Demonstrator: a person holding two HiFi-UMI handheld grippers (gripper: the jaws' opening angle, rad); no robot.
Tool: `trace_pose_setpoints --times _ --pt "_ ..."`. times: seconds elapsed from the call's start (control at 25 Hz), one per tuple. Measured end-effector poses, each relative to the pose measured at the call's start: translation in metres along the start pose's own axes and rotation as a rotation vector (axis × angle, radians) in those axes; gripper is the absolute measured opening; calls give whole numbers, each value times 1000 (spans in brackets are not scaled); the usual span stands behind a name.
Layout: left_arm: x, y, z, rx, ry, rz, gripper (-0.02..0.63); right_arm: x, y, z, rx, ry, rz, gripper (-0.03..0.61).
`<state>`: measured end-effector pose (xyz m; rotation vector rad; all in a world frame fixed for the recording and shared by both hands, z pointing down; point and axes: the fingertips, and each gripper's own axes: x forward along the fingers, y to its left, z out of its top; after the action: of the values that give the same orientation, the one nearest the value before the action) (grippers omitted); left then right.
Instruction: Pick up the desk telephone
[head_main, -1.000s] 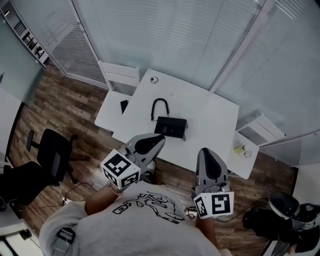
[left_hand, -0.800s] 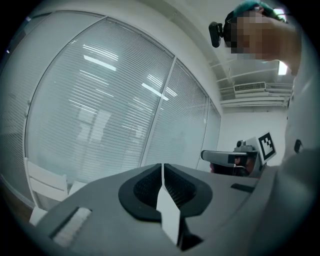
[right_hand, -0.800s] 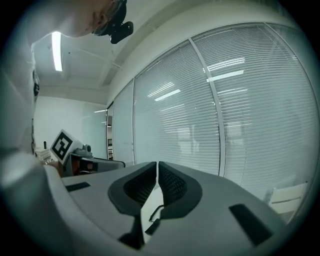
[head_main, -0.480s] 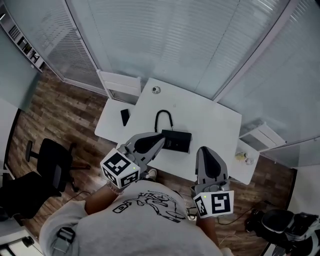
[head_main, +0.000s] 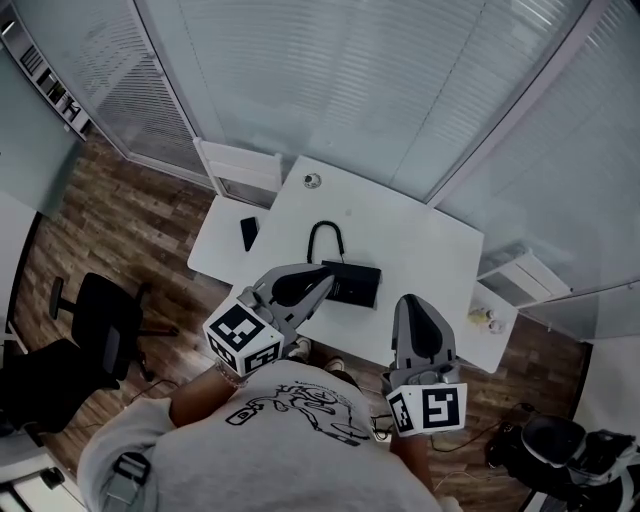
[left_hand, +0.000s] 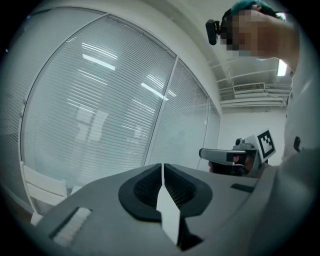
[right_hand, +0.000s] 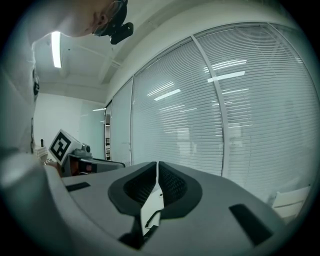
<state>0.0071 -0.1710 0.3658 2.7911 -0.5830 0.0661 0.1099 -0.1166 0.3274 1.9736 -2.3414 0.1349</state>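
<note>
Jaws pressed flat together with nothing between them on both the left gripper and the right gripper, each pointed about level at a wall of closed blinds. Held side by side in front of the person's chest, marker cubes facing up, short of the near edge of the white tabletop. From above, tip of the left one overlapping the left end of the black telephone. Contact not discernible. Telephone lying close to the tabletop's near edge, left of its middle, with its cord looped toward the far edge. Small round object at the far left corner. Black office chair on the wood floor, well apart to the left.
</note>
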Motion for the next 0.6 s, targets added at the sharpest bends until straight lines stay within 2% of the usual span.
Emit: trace_pose_setpoints --times 0.28,0.6 --pt "18 -32 -2 -8 -11 -12 15 -24 -24 2 -12 1 -8 14" --pt "20 -43 -21 -40 13 5 15 -37 -33 -19 7 32 1 14"
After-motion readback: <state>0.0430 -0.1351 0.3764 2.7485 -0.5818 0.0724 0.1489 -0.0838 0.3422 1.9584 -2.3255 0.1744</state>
